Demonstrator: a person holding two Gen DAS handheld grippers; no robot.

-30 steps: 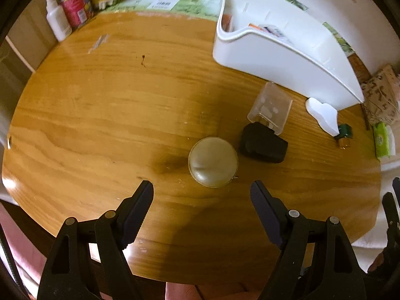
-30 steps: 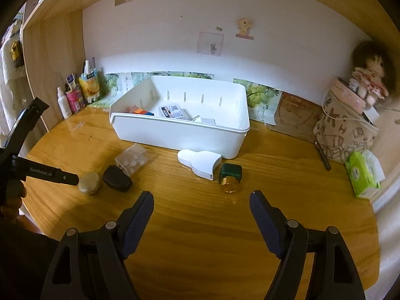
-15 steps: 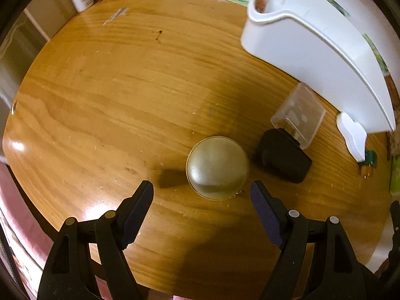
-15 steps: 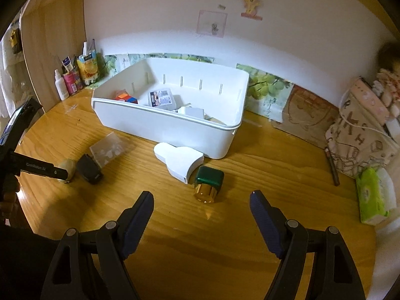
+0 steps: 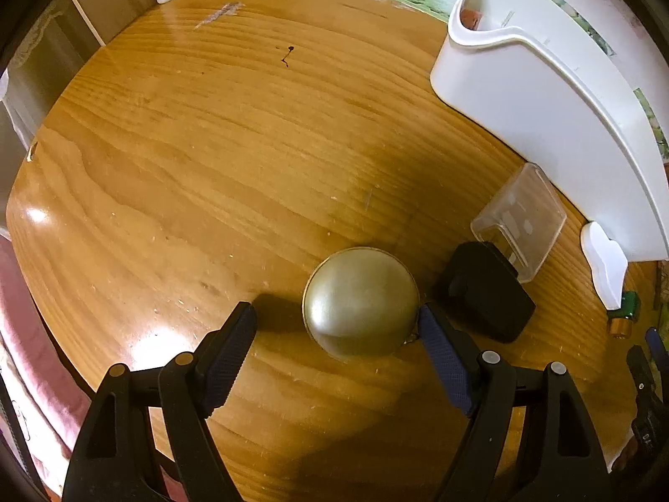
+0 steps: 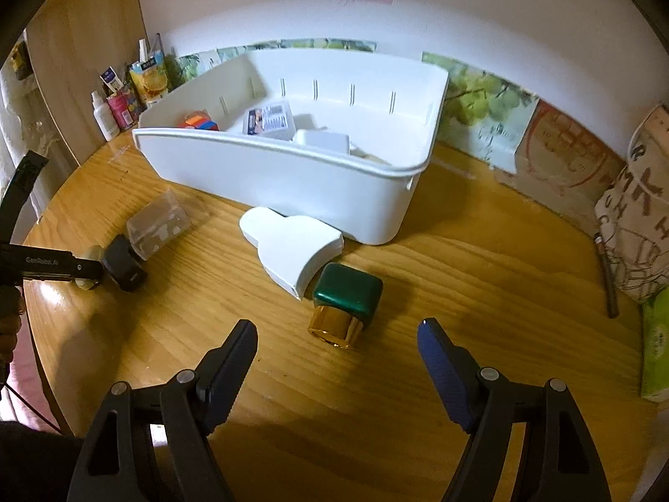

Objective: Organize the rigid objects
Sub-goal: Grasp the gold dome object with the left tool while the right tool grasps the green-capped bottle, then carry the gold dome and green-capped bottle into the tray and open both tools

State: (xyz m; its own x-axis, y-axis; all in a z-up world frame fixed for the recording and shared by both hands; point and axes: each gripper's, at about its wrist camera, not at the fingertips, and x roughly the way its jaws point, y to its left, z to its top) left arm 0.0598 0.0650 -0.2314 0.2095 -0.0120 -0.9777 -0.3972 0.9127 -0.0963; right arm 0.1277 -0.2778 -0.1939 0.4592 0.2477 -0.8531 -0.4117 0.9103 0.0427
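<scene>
A round brass-coloured case [image 5: 360, 302] lies on the wooden tabletop [image 5: 217, 159], between the parted jaws of the left claw [image 5: 336, 322]; the right fingertip [image 5: 430, 326] is at its edge, the left one clear of it. Just right lies a black case [image 5: 487, 297], then a clear plastic box [image 5: 520, 219] by the white bin [image 5: 539, 104]. The right claw [image 6: 336, 336] stands open and empty, near a green, gold-capped bottle [image 6: 345, 301] beside a flat white piece [image 6: 292, 242].
</scene>
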